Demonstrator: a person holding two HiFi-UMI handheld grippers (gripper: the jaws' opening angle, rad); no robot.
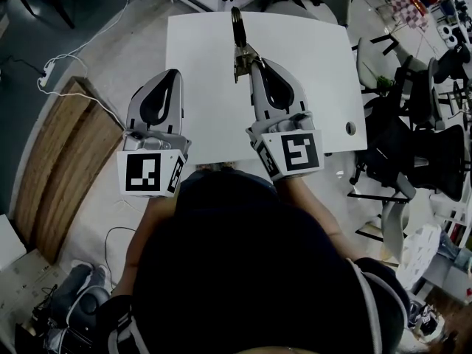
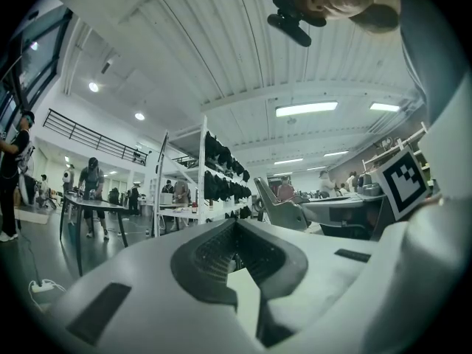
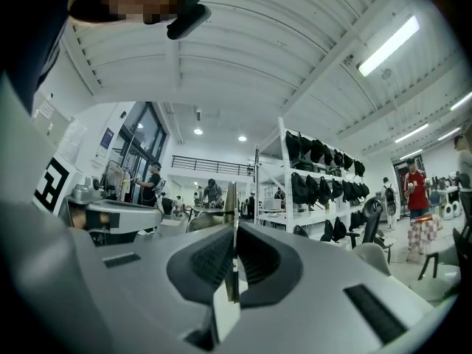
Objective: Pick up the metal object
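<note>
A long thin metal object (image 1: 237, 32) sticks out over the far part of the white table (image 1: 199, 57). My right gripper (image 1: 251, 59) is shut on its near end. In the right gripper view the metal object (image 3: 231, 198) shows edge-on as a narrow upright strip clamped between the dark pads of the right gripper (image 3: 234, 231). My left gripper (image 1: 174, 74) hovers by the table's left edge, apart from the object. In the left gripper view the left gripper (image 2: 236, 228) has its jaws together with nothing between them.
A round grommet (image 1: 350, 128) sits near the table's right edge. Office chairs (image 1: 420, 146) crowd the floor to the right. A wooden board (image 1: 59, 168) lies on the floor at left, with a white cable and power strip (image 1: 48, 72) beyond it.
</note>
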